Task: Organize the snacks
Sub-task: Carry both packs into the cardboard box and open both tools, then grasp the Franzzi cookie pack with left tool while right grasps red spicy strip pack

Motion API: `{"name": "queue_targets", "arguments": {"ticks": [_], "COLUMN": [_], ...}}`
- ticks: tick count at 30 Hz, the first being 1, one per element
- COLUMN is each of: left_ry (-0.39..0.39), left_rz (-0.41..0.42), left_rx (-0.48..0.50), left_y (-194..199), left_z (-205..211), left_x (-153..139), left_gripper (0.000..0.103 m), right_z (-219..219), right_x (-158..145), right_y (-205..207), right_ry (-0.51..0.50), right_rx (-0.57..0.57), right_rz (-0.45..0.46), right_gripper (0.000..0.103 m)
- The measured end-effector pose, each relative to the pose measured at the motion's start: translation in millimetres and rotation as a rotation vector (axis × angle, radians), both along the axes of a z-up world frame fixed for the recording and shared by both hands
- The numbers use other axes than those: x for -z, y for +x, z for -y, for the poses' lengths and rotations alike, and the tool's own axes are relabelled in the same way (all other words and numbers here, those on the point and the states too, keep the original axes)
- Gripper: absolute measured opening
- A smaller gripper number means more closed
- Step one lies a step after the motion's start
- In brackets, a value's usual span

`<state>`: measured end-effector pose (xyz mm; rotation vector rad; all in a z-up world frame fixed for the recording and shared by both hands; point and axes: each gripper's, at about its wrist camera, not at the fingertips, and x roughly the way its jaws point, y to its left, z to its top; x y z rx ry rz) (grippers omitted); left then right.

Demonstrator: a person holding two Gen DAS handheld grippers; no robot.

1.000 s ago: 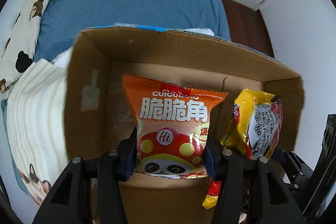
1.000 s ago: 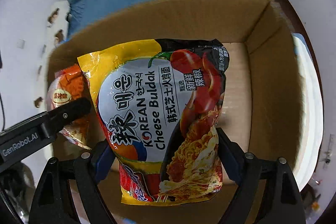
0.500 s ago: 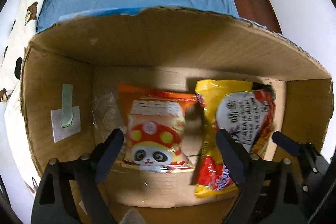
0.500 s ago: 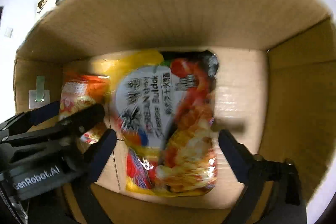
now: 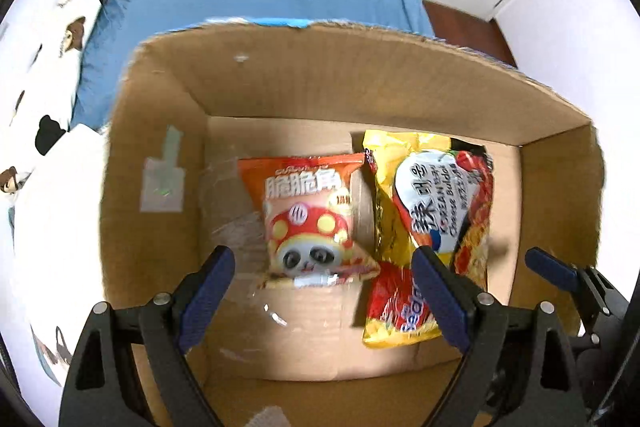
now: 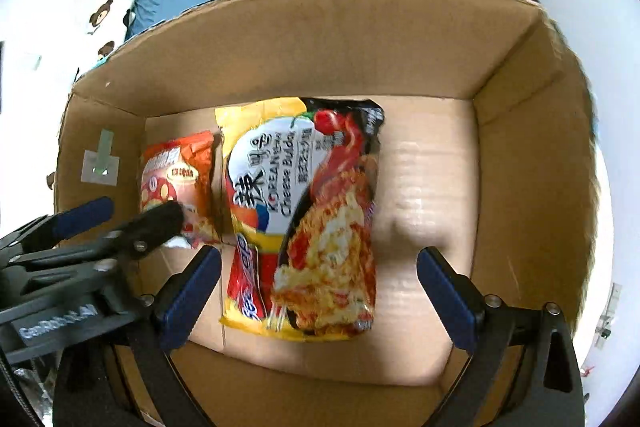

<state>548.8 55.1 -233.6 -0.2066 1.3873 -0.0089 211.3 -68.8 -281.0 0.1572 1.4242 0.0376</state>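
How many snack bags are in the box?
2. The orange panda bag lies on the cardboard box floor by its left wall; the yellow noodle bag lies beside it, toward the middle. None looks hidden.

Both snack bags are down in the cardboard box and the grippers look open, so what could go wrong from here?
1. The left gripper and right gripper hang close together over the box; they could knock each other when lifting out.
2. The left gripper's right finger overlaps the noodle bag in view; lifting carelessly might snag and drag it.
3. The orange bag lies on loose clear film, so it may slide if bumped.
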Motion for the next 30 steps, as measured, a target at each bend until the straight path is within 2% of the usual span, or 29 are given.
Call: {"name": "queue_targets", "arguments": {"ticks": [3, 6, 10, 12, 13, 18, 24, 27, 30], "left_ry": [0.019, 0.04, 0.064, 0.078, 0.084, 0.089, 0.065, 0.051, 0.048], "left_rz": [0.054, 0.12, 0.19, 0.223, 0.245, 0.304, 0.354, 0.364, 0.362], "left_rx": [-0.006, -0.009, -0.013, -0.013, -0.016, -0.027, -0.039, -0.051, -0.064], "left_y": [-23.6, -60.0, -92.3, -107.5, -117.4, -150.8, -197.4, -219.2, -242.8], "left_z": [-1.9, -6.5, -4.8, -3.1, -3.1, 1.7, 7.6, 8.9, 8.9], "left_x": [-13.1, -33.0, -54.4, -64.8, -71.7, -97.0, -121.0, -127.3, -124.6], "left_gripper": [0.091, 0.091, 0.091, 0.091, 0.091, 0.091, 0.091, 0.091, 0.091], "right_z": [-11.3, -3.9, -9.6, -10.2, 3.5, 1.9, -2.3, 0.3, 9.1], "right_x": [-21.0, -37.0, -81.0, -93.9, -93.4, -94.5, -125.3, -122.9, -115.6], "right_y": [-19.1, -40.9, -76.8, -95.5, -94.8, -119.3, -167.5, -185.3, -211.7], "right_ry": [-0.041, -0.058, -0.065, -0.071, -0.07, -0.064, -0.047, -0.005, 0.057], "right_rx": [0.0, 0.003, 0.009, 0.01, 0.011, 0.012, -0.004, -0.004, 0.003], "right_rz": [0.06, 0.1, 0.154, 0.186, 0.193, 0.247, 0.303, 0.302, 0.263], "right_gripper": [0.1, 0.1, 0.1, 0.1, 0.1, 0.1, 0.1, 0.1, 0.1]}}
